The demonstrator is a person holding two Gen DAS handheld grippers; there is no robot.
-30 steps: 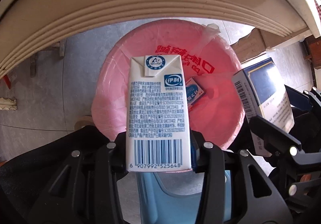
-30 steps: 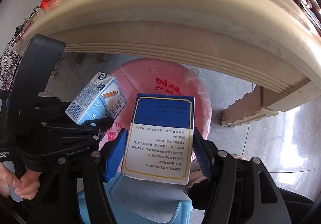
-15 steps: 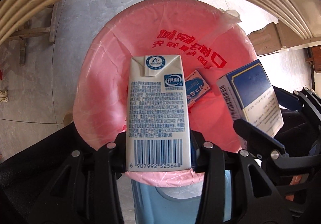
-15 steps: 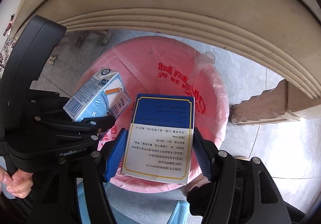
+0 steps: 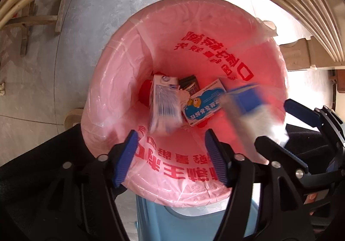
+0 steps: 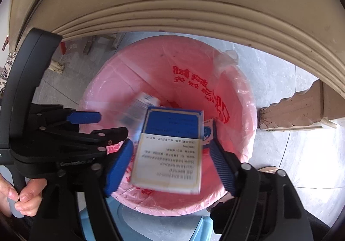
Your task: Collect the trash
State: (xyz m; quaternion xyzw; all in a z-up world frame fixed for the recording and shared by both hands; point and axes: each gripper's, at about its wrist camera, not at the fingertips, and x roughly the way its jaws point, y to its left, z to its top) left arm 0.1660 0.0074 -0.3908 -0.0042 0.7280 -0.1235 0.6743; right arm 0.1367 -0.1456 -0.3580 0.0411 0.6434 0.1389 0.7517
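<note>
We see the carton (image 5: 165, 105), blurred, inside the pink-lined bin (image 5: 120, 81), apart from our left gripper (image 5: 172, 154), whose blue pads (image 5: 126, 159) stand wide with nothing between them. It is down among a small blue box (image 5: 203, 104) and a dark wrapper (image 5: 189, 83) at the bottom of the bag. The blue-and-white box (image 6: 170, 150), also blurred, sits between the fingers of our right gripper (image 6: 170, 167) but touches neither pad; those jaws are spread wide too, over the bin's near rim. Both grippers hang above the bin, side by side. A cream table edge (image 6: 194, 10) arches overhead, grey tiled floor (image 5: 90, 16) lies around the bin, and a pale blue stool (image 6: 151, 226) shows below.
</note>
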